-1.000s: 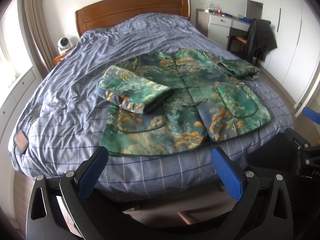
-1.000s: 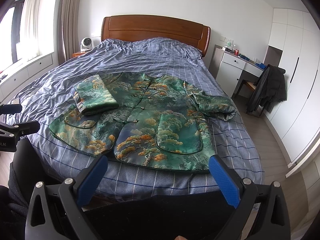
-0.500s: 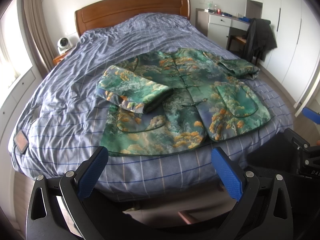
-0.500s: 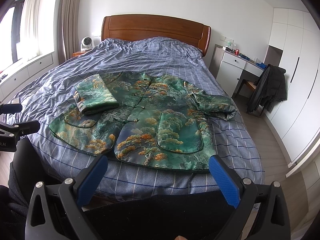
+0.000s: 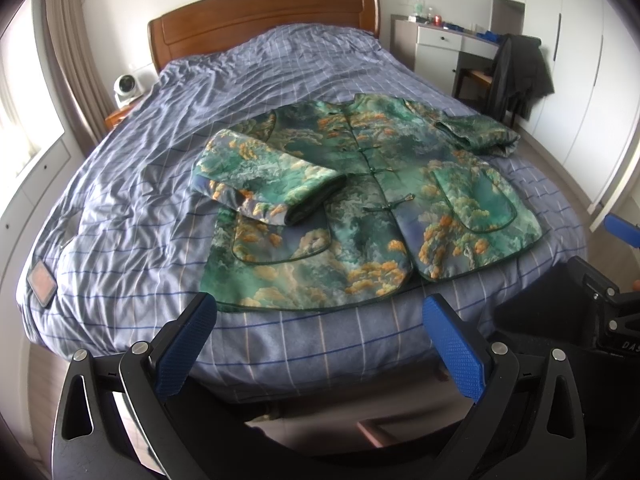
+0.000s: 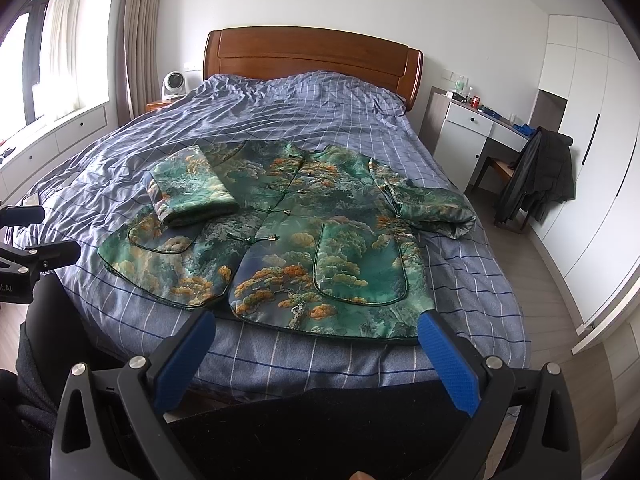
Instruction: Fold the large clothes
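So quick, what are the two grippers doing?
Left gripper: open, holding nothing.
Right gripper: open, holding nothing.

Only fragments can be read. The right tool (image 5: pixel 612 316), seen at the edge of the left wrist view, shows "DA"; the left tool (image 6: pixel 16 276), in the right wrist view, shows ".AI". Both are cut off.
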`<state>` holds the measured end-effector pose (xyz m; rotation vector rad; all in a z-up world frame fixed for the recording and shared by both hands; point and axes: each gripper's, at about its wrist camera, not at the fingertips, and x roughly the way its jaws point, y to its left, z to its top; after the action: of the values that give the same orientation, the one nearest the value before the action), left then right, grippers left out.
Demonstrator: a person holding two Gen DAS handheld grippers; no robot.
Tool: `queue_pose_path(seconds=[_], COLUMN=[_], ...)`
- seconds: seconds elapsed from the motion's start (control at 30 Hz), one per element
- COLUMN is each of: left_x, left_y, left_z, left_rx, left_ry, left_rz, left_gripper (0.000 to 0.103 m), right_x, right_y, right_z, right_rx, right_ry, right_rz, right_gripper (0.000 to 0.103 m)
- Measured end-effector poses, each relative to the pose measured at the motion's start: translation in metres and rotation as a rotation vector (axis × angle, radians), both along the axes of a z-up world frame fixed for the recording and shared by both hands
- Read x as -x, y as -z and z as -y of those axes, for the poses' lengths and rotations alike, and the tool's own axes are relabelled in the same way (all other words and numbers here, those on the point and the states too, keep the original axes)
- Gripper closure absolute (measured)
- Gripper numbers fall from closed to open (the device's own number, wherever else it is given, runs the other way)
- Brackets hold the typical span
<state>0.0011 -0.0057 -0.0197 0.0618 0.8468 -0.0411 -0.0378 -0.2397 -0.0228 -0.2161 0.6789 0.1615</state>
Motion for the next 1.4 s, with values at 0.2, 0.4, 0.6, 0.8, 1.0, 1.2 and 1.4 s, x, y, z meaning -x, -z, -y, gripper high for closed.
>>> queue_pose_path(seconds=[0.2,0.4,0.6,0.8,1.0,1.2,1.4], left_x=[0.000,0.001,0.006,-0.003,-0.010,-0.025,-0.047], left_y=[-0.001,0.002,0.011,0.014,0.013,0.029,0.033], left_z=[0.000,0.002,0.006,-0.004,-0.006,-0.007,-0.025], left_rx=[-0.002,-0.004,-0.027,0.004,-0.007,-0.008,-0.169], left_ry=[0.001,0.014,0.052,0.073,0.066,0.067,0.035], left_rz=[-0.001,-0.001,0.001,-0.053,-0.050,-0.147,-0.126], left_gripper=[0.001,0.001,0.001,0.001,0.001,0.001,0.001], right_x=[0.000,-0.001,-0.003,-0.008,-0.017,-0.024,-0.031], right_y=[0.001,0.000,0.004,0.007,0.006,0.010,0.014], right_z=[-0.001,0.000,0.001,0.006,0.007,0.007,0.008], right_rx=[0.000,0.000,0.002,0.008,0.010,0.012,0.010], right_ry=[0.000,0.000,0.004,0.019,0.015,0.014,0.021], right_rz=[-0.001,-0.002,-0.006,-0.009,-0.022,-0.034,-0.047], right_gripper=[0.000,0.000,0.000,0.000,0.000,0.000,0.000])
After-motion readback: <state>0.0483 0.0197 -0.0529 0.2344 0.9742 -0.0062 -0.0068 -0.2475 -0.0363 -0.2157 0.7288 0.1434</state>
